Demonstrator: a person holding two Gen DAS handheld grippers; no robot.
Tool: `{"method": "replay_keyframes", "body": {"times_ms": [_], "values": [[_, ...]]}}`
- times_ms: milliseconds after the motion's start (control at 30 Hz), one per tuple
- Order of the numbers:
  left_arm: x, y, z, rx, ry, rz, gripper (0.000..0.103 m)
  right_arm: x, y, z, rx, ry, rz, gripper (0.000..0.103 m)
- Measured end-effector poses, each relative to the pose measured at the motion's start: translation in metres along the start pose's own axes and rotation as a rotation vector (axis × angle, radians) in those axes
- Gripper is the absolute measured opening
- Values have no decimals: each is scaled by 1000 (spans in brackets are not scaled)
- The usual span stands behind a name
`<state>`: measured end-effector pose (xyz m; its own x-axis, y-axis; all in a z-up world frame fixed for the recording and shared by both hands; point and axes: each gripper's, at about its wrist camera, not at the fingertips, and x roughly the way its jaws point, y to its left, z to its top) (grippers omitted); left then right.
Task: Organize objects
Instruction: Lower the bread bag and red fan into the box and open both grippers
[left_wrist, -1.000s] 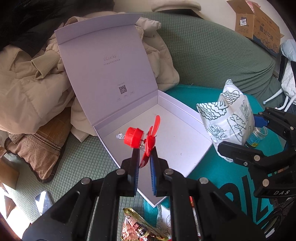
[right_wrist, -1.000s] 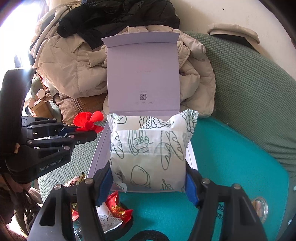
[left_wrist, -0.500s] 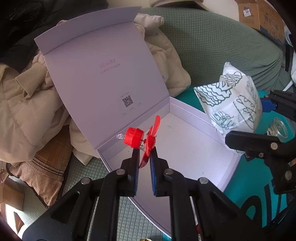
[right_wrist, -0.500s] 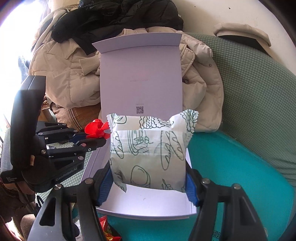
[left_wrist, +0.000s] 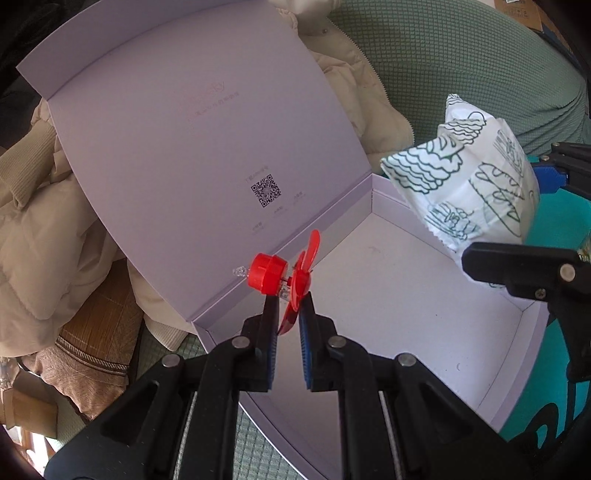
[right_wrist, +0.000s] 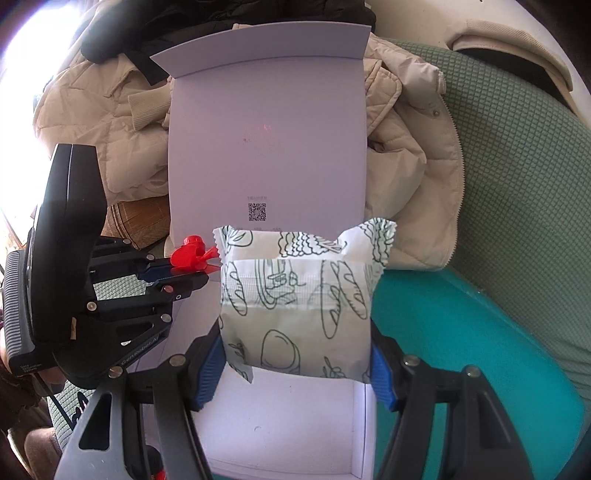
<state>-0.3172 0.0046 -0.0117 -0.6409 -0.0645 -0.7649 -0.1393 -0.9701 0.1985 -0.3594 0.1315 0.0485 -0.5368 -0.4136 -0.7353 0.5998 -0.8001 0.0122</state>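
**Two grippers, two things, one open box**

Two grippers hang over a pale purple box (left_wrist: 424, 314) that lies open on a green sofa (left_wrist: 461, 66). We hold one gripper in each hand.

Our left gripper (left_wrist: 287, 310) is squeezed tight on a little red toy propeller (left_wrist: 299, 280). One thin red blade sits between the two blue pads. The round red hub (left_wrist: 266, 273) sticks out to the left, with a clear tip on its end. The propeller is up in the air, just above the back left corner of the box floor.

Our right gripper (right_wrist: 295, 369) grips a puffy white snack bag (right_wrist: 295, 295) with green drawings of bread on it. The blue pads press on both sides of the bag. The bag stands upright between them, above the floor of the box.

The box lid (right_wrist: 266, 129) stands up at the back and leans on a heap of beige puffy jackets (right_wrist: 406, 166). A small black square code (left_wrist: 266, 191) is printed low on the inside of the lid. The floor of the box has nothing lying on it that we can see.

A teal cushion (right_wrist: 461, 332) lies under the right side of the box. A black coat (right_wrist: 221, 33) lies on top of the jackets.
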Motion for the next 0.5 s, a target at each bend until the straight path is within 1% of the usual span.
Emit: {"method": "replay_keyframes", "body": {"times_ms": [133, 200, 267, 300, 400, 500], "values": [[16, 1, 1, 13, 40, 11, 10, 21, -3, 2, -7, 33, 1, 67], [24, 3, 0, 3, 66, -7, 10, 30, -4, 2, -10, 49, -4, 67], [30, 7, -2, -27, 94, -49, 10, 38, -7, 1, -4, 69, 1, 67], [32, 9, -3, -41, 101, -57, 10, 43, -10, 0, 9, 80, 2, 67], [40, 10, -6, -44, 120, -61, 10, 54, -14, -3, 32, 98, 11, 67], [45, 9, -7, -49, 135, -69, 10, 63, -14, -7, 17, 115, 1, 67]]}}
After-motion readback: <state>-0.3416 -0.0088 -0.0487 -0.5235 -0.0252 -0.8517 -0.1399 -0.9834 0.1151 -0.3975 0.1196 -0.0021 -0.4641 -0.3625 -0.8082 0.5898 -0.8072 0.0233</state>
